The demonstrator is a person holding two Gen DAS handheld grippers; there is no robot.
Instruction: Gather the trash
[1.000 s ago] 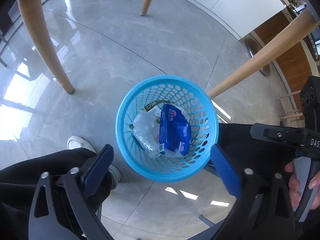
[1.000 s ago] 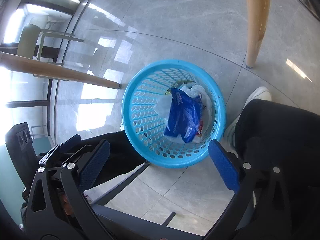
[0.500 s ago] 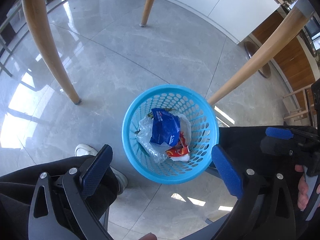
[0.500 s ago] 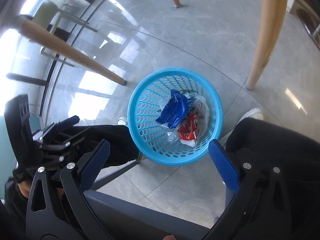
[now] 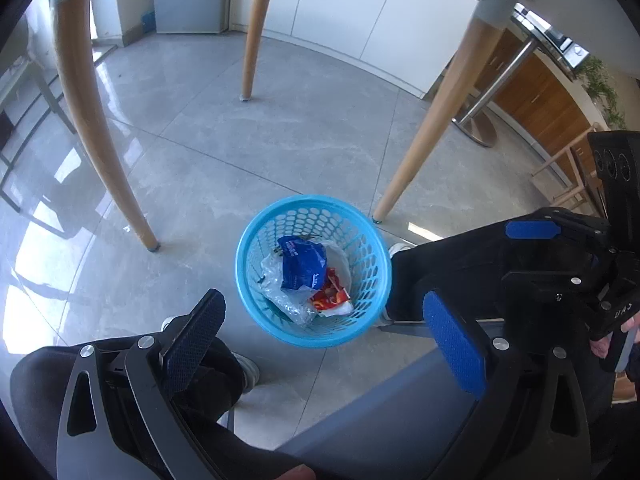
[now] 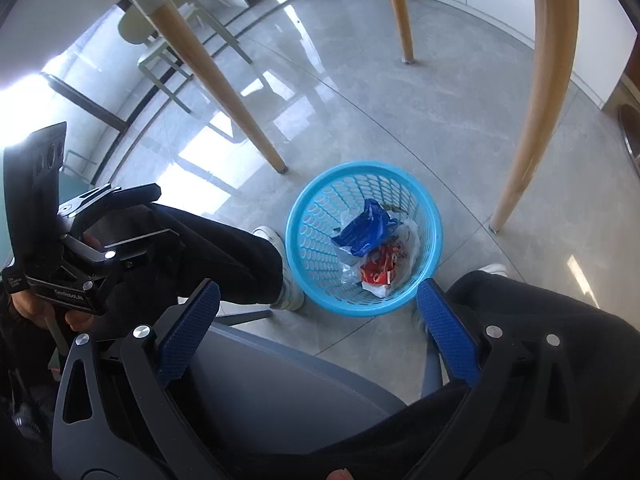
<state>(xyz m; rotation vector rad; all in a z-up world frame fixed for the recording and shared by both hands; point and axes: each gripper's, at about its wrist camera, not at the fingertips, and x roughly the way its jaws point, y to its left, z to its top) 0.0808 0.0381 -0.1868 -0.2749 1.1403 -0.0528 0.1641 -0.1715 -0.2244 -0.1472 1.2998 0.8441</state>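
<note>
A blue plastic basket (image 5: pixel 372 312) stands on the grey tile floor between the person's feet; it also shows in the right wrist view (image 6: pixel 308 248). Inside lie a blue wrapper (image 5: pixel 302 266), a red wrapper (image 5: pixel 330 300) and clear plastic (image 5: pixel 280 292); the right wrist view shows the blue wrapper (image 6: pixel 362 232) and the red wrapper (image 6: pixel 380 270). My left gripper (image 5: pixel 324 336) is open and empty, high above the basket. My right gripper (image 6: pixel 316 328) is open and empty, also raised above it. The right gripper shows in the left wrist view (image 5: pixel 560 248), the left one in the right wrist view (image 6: pixel 92 240).
Wooden table legs stand around the basket: one at the left (image 5: pixel 100 136), one at the right (image 5: pixel 432 120), one far back (image 5: pixel 254 36). The person's black-trousered legs and white shoes (image 6: pixel 286 268) flank the basket. A grey chair seat (image 6: pixel 280 384) lies below the grippers.
Both grippers have risen and pulled back from the basket, which now looks smaller. The blue wrapper has settled lower in the basket and the red wrapper has come into sight.
</note>
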